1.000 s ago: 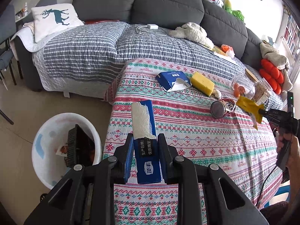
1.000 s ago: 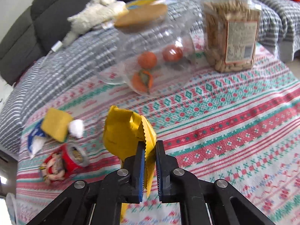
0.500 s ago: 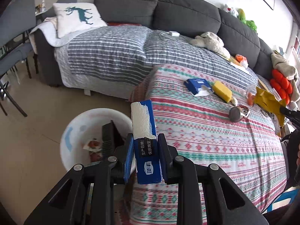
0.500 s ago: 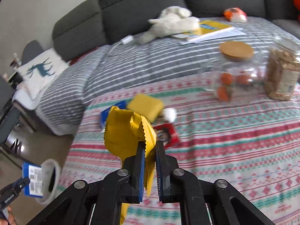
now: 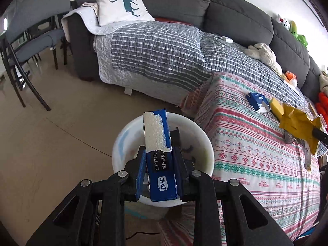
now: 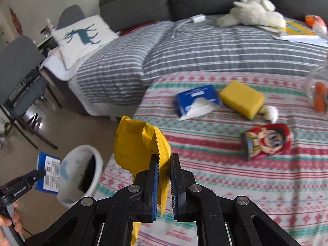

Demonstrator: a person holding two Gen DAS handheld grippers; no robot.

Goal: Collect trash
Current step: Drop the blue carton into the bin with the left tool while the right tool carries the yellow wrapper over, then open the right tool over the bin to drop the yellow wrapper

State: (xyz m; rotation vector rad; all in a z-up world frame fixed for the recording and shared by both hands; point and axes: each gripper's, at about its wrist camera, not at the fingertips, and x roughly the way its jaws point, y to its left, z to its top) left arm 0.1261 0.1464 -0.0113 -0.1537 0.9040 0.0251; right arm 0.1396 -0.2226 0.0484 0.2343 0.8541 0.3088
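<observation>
A: What lies inside the white bin?
B: Mostly hidden behind the blue box; something dark, perhaps a tray.
A: And the glass jar at the tablecloth's far right edge?
B: Cut off by the frame, blurred.

Grey sofa, chairs, tiled floor

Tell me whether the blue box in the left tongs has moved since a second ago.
Yes. The blue box moved left off the patterned tablecloth to over the white bin.
</observation>
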